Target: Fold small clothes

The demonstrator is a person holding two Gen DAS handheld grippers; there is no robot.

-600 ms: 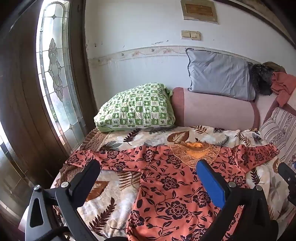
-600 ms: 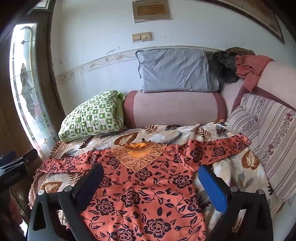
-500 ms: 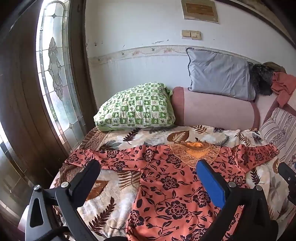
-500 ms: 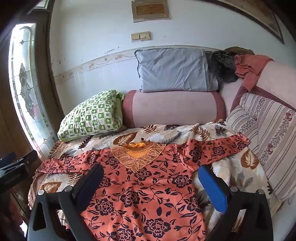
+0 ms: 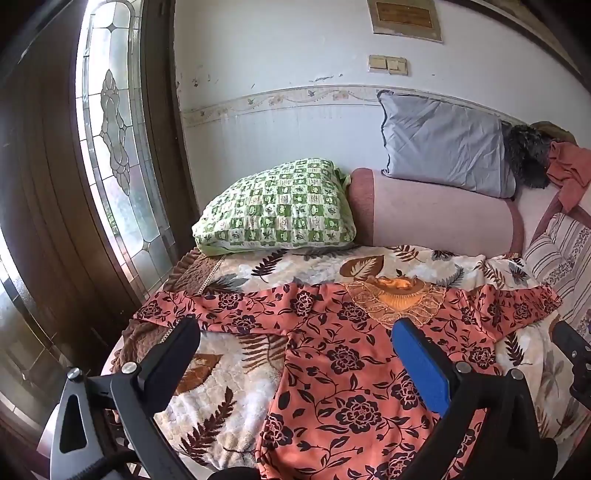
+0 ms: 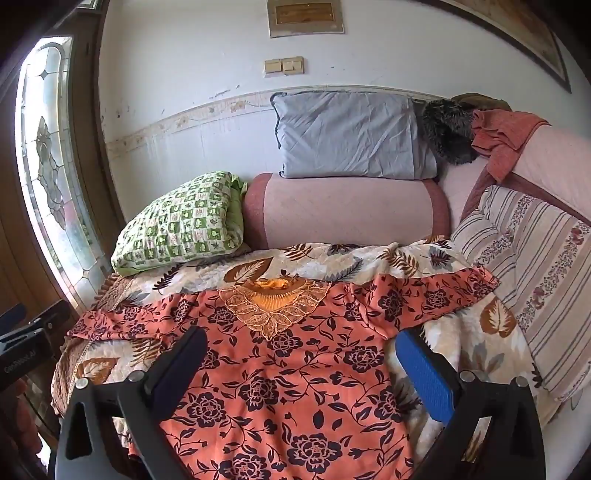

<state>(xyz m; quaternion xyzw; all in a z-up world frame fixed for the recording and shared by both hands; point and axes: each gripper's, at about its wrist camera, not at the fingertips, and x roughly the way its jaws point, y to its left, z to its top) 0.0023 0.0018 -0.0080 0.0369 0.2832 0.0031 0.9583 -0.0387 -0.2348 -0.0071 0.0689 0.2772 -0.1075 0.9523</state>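
Now we hold both tools spread wide and empty, left tool [image 5: 295, 347] and right tool [image 6: 301, 349], above the orange floral blouse [image 6: 295, 369] lying flat on the leaf-print blanket [image 6: 461, 332] of the bed. Writing on the far wall plaque [image 6: 306, 16] is unreadable.

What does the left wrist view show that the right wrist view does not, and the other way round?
Only the left wrist view shows the left hand-held gripper open near the garment's left sleeve. Only the right wrist view shows the right hand-held gripper open over its body, and most of the striped cushion. Both share the orange floral garment lying flat, the green checked pillow and the grey pillow.
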